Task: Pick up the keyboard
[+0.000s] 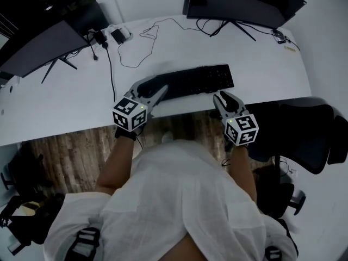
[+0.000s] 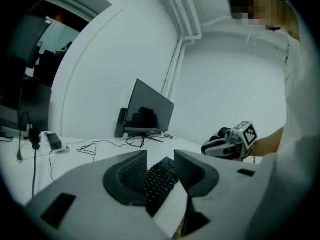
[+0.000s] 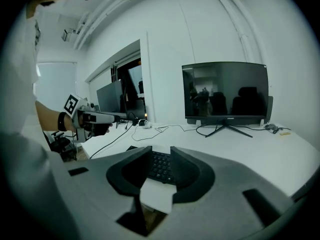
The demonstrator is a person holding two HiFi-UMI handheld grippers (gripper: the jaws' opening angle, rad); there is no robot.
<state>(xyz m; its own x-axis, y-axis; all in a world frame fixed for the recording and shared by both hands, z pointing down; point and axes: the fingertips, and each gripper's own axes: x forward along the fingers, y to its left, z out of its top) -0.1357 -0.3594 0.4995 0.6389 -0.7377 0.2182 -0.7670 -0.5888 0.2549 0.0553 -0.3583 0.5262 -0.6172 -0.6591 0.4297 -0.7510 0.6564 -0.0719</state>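
Centrally on the white worktop [image 1: 65, 102], near its front edge, lies one black keyboard [image 1: 196, 80]. Two monitors stand behind, one back left [image 1: 38, 45], one back right [image 1: 242, 4], with loose cables [image 1: 138, 50] between. The left gripper [image 1: 159, 93] has its fingers apart around the keyboard's left end. The right gripper [image 1: 221, 98], fingers also apart and empty, is just short of the right end.

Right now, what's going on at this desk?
A person holds a gripper in each hand at the front edge of the white desk. The left gripper is at the left end of the black keyboard, the right gripper near its right end. Both sets of jaws stand apart with the keyboard showing between them; neither grips it yet.
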